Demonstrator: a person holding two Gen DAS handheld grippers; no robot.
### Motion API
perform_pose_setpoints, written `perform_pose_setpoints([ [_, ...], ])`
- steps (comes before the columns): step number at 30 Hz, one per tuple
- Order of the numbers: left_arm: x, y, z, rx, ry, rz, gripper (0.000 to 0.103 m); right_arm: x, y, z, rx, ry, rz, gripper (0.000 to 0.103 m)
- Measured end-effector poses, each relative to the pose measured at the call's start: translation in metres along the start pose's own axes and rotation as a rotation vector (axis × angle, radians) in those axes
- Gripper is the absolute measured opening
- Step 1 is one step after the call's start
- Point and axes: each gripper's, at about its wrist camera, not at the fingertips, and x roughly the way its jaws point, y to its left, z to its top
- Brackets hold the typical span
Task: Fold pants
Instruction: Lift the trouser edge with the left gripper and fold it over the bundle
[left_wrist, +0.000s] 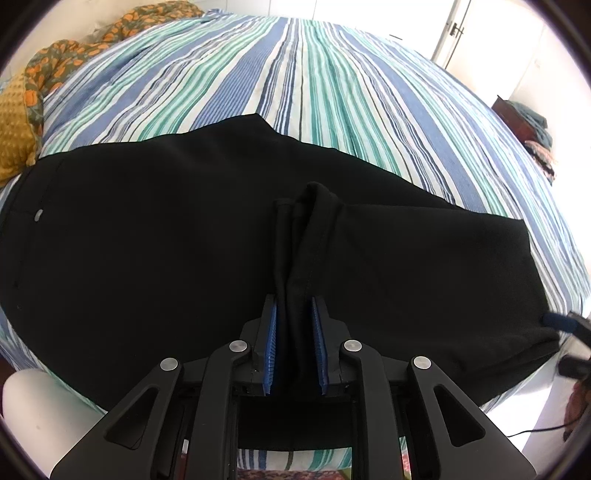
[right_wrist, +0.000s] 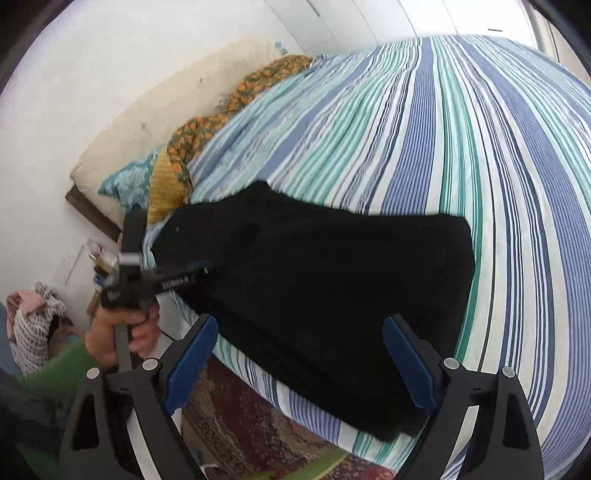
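Black pants (left_wrist: 147, 240) lie across the striped bed (left_wrist: 295, 74), waist with a metal button at the left. My left gripper (left_wrist: 293, 306) is shut on the bunched leg hems, held above the thigh part. In the right wrist view the pants (right_wrist: 332, 277) lie folded along the bed's near edge. My right gripper (right_wrist: 299, 339) is open and empty above that edge, its blue pads (right_wrist: 192, 354) wide apart. The left gripper (right_wrist: 201, 269) shows there too, held by a hand, its tips at the pants.
An orange-patterned blanket (left_wrist: 55, 62) and a mustard pillow (left_wrist: 14, 122) lie at the head of the bed. A patterned rug (right_wrist: 240, 417) covers the floor beside the bed. A pile of clothes (right_wrist: 29, 325) lies on the floor by the wall.
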Motion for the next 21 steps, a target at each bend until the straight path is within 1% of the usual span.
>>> perform_pose_setpoints([
  [1,0.0,0.0,0.0,0.0,0.001,0.0,0.018,0.012,-0.004,-0.01,0.009,0.053,-0.041,0.091],
  [2,0.0,0.0,0.0,0.001,-0.001,0.003,0.019,0.023,-0.01,-0.02,0.032,0.081,-0.058,0.091],
  [3,0.0,0.0,-0.001,0.002,-0.002,0.007,0.021,0.026,-0.015,-0.026,0.053,0.056,-0.053,0.091],
  [4,0.0,0.0,-0.001,0.0,-0.004,0.008,0.022,0.025,-0.016,-0.029,0.068,0.011,-0.047,0.091],
  [6,0.0,0.001,-0.001,-0.01,-0.002,0.0,0.029,0.025,-0.018,-0.027,0.093,0.005,-0.04,0.093],
  [7,0.0,0.002,-0.001,-0.016,-0.003,-0.013,0.031,0.025,-0.019,-0.026,0.096,0.005,-0.036,0.093],
  [8,-0.001,0.003,-0.001,-0.023,-0.005,-0.03,0.039,0.024,-0.02,-0.026,0.097,0.002,-0.029,0.093],
  [9,-0.002,0.003,-0.001,-0.032,-0.007,-0.053,0.049,0.024,-0.021,-0.028,0.096,-0.005,-0.02,0.093],
  [10,-0.004,0.004,-0.001,-0.042,-0.009,-0.078,0.054,0.023,-0.022,-0.029,0.097,-0.015,-0.012,0.093],
  [11,-0.006,0.003,-0.001,-0.048,-0.014,-0.092,0.062,0.023,-0.023,-0.03,0.101,-0.022,-0.005,0.093],
  [12,-0.008,0.003,-0.001,-0.051,-0.02,-0.093,0.067,0.022,-0.025,-0.03,0.106,-0.026,0.0,0.093],
  [14,-0.014,0.004,-0.001,-0.062,-0.042,-0.081,0.071,0.023,-0.025,-0.029,0.114,-0.03,0.005,0.093],
  [16,-0.02,0.011,0.0,-0.098,-0.064,-0.087,0.071,0.023,-0.025,-0.03,0.111,-0.035,0.007,0.094],
  [19,-0.033,0.032,0.003,-0.201,-0.096,-0.1,0.071,0.025,-0.023,-0.029,0.095,-0.036,0.002,0.095],
  [21,-0.051,0.059,0.007,-0.309,-0.141,-0.131,0.071,0.026,-0.021,-0.029,0.085,-0.035,-0.004,0.096],
])
